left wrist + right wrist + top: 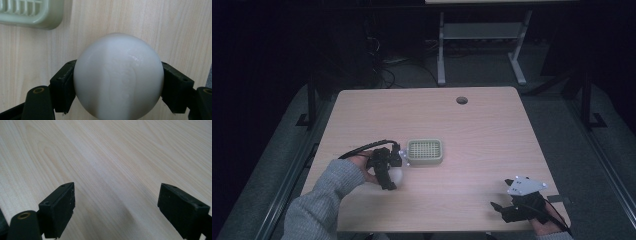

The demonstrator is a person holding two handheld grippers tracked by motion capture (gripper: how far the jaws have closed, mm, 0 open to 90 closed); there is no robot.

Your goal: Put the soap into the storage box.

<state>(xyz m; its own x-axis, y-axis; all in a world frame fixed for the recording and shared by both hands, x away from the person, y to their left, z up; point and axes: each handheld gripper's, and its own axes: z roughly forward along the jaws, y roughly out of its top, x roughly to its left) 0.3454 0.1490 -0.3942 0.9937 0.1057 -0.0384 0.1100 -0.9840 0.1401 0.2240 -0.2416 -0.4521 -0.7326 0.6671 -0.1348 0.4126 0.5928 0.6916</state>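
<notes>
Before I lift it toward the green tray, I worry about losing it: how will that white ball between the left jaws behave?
The white ball looks smooth and glossy, so it may slip: the left gripper touches it only at two small spots on its curved sides. If released on the flat table, it would likely roll. It keeps its round shape under the squeeze, suggesting it is stiff.

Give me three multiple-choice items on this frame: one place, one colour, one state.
1. Where is the slotted tray?
A. just right of the left gripper
B. at the table's far right corner
C. under the right gripper

2. What colour is the ball?
A. red
B. white
C. black

3. What state is the right gripper in?
A. shut on the ball
B. shut on the tray
C. open

Answers: 1 A, the high view shows the tray beside the left gripper. 2 B, it looks glossy white in the left gripper view. 3 C, its jaws stand wide apart over bare wood.
</notes>
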